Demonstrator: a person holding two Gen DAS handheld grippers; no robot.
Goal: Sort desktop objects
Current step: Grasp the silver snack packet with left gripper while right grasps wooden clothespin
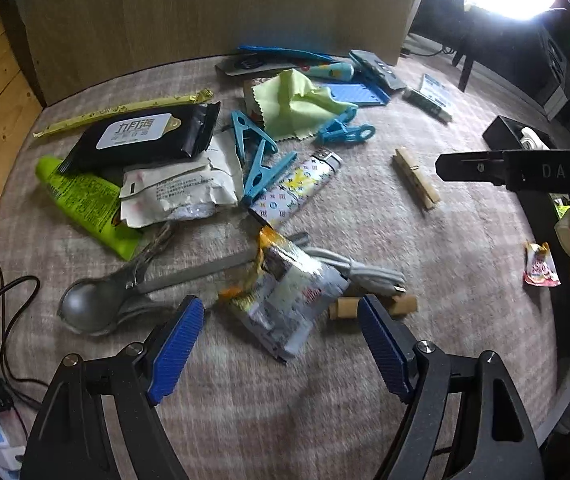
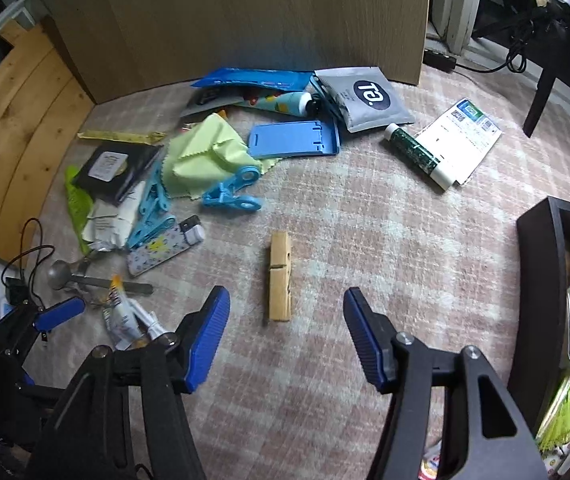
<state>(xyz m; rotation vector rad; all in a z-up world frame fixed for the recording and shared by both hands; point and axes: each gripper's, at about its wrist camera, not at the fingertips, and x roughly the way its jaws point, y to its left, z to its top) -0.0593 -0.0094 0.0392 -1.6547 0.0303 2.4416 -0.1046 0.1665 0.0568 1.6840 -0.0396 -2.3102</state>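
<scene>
The wooden clothespin [image 2: 279, 277] lies flat on the checked cloth of the tabletop [image 2: 365, 220], lengthwise ahead of my right tool [image 2: 286, 338], in the open with nothing touching it; my right tool is spread wide and holds nothing, its blue pads either side of the pin's near end. I judge this pin to be my next pick; to do it well I should come straight down so the pads close across its narrow width near the spring, not along its length, and keep the tips low enough to catch the thin wood without dragging the cloth. The black bin [image 2: 541, 280] on the right already holds sorted items, so I expect the pin goes there.

My left tool [image 1: 281, 346] is also wide open and empty; the crumpled foil snack wrapper [image 1: 285, 300] sits just in front of it, partly over a grey cable [image 1: 359, 270] and a cork [image 1: 369, 306]; the wrapper is light and springy, so I should pinch a flat edge and lift slowly, lest the cable come with it. Beyond lie a spoon [image 1: 89, 306], a patterned lighter [image 1: 297, 190], blue clips [image 1: 259, 162] and a black wipes pack [image 1: 145, 136], piled close together.
</scene>
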